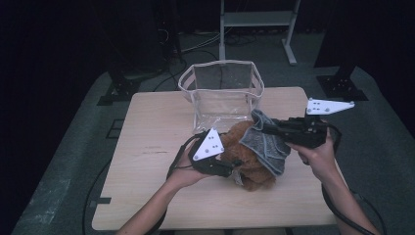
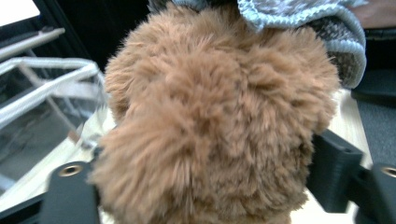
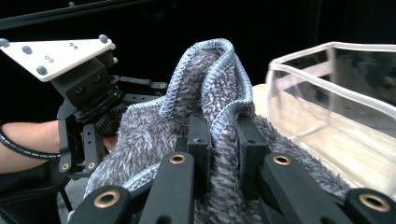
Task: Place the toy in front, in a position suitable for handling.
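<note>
Right gripper [image 3: 219,140]: jaws closed tight on grey cloth [image 3: 205,93], pinched between the pads, draped over brown plush toy [image 1: 249,161] just below. Left gripper [image 2: 205,186]: jaws apart around the toy, pads beside the fur, real contact unclear. Clear bag [image 1: 220,88] beyond both, on table [image 1: 147,127].

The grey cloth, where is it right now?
In the high view the grey cloth drapes over the brown plush toy right of centre, pinched by the right gripper, just before the clear bag.

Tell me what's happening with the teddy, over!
Left gripper around the teddy, grip unclear. Right gripper shut on grey cloth, draped over the teddy. Clear bag behind, nothing blocking.
</note>
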A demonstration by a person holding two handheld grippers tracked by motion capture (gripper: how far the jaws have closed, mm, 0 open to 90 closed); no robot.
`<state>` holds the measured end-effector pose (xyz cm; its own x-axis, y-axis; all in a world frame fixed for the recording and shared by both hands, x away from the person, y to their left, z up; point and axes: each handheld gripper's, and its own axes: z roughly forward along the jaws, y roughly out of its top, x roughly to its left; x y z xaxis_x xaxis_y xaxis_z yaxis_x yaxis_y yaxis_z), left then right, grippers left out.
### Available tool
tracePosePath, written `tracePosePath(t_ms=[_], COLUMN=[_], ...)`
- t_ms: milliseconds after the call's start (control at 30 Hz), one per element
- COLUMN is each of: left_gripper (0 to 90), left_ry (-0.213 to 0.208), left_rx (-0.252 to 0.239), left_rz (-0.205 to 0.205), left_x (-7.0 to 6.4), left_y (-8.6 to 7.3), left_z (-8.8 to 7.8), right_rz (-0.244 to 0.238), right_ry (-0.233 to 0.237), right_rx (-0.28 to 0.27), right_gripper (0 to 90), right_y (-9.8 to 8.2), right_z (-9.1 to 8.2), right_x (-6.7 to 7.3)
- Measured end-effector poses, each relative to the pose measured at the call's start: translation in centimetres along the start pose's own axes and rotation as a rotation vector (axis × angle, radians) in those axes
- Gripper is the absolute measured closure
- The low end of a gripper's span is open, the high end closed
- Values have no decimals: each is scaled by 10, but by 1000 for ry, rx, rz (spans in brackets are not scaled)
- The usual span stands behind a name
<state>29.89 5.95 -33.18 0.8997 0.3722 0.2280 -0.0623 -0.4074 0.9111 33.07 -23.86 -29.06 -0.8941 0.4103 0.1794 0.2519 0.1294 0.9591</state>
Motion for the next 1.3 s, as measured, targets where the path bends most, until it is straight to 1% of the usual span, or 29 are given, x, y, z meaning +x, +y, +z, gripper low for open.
tracePosePath(t_ms=[133, 167, 267, 333, 367, 400, 433, 467, 500, 533, 567, 600, 633, 667, 700, 767, 800, 867, 933, 1000, 1100, 1167, 1233, 1300], left_gripper=[178, 171, 148, 148, 150, 155, 155, 155, 155, 166, 201, 230, 271, 314, 340, 350, 346, 325, 299, 272, 239, 189, 179, 171], left_ry=[-4, -1, 3, 2, 8, 8, 15, 20, 22, 16, 18, 18, 38, 38, 55, 61, 61, 61, 63, 60, 57, 61, 56, 54], left_rx=[13, 18, 8, 13, 9, 9, 12, -8, -19, -27, -30, -30, -21, -21, -11, 8, 15, 25, 25, 14, 6, 14, -3, -1], left_rz=[-22, -21, -29, -30, -40, -40, -41, -64, -74, -85, -89, -89, -92, -92, -123, -170, -193, -233, -247, -260, -246, -235, -235, -226], left_x=[2, 3, 4, 5, 6, 6, 7, 9, 10, 12, 12, 12, 11, 11, 13, 18, 20, 22, 23, 25, 25, 24, 24, 24], left_y=[-7, -8, -12, -16, -18, -18, -21, -27, -30, -33, -37, -37, -48, -48, -63, -79, -87, -100, -107, -109, -106, -104, -101, -99], left_z=[-12, -15, -26, -34, -36, -36, -39, -45, -48, -51, -53, -53, -54, -54, -54, -54, -53, -51, -48, -45, -40, -36, -34, -32], right_rz=[-18, -23, -32, -37, -42, -42, -48, -57, -60, -64, -73, -73, -79, -83, -86, -92, -94, -94, -77, -59, -36, -20, -3, 24], right_ry=[23, 26, 39, 57, 65, 65, 71, 80, 88, 95, 100, 100, 107, 102, 94, 78, 69, 41, 5, -31, -62, -85, -112, -143], right_rx=[14, 17, 24, 42, 50, 50, 59, 79, 89, 100, 117, 117, 153, 173, 191, 242, 260, 267, 271, 273, 269, 260, 249, 239], right_gripper=[787, 786, 787, 787, 787, 787, 787, 787, 787, 787, 787, 787, 787, 787, 787, 786, 786, 786, 786, 786, 785, 785, 783, 783], right_y=[3, 3, 5, 6, 6, 6, 6, 4, 3, 2, 0, 0, -5, -8, -11, -18, -22, -25, -26, -27, -32, -36, -41, -48], right_z=[17, 21, 34, 45, 51, 51, 58, 72, 79, 87, 94, 94, 109, 116, 123, 134, 136, 134, 125, 115, 97, 83, 67, 50], right_x=[7, 8, 11, 14, 15, 15, 17, 19, 21, 22, 24, 24, 26, 27, 27, 24, 23, 18, 9, -2, -14, -19, -25, -33])
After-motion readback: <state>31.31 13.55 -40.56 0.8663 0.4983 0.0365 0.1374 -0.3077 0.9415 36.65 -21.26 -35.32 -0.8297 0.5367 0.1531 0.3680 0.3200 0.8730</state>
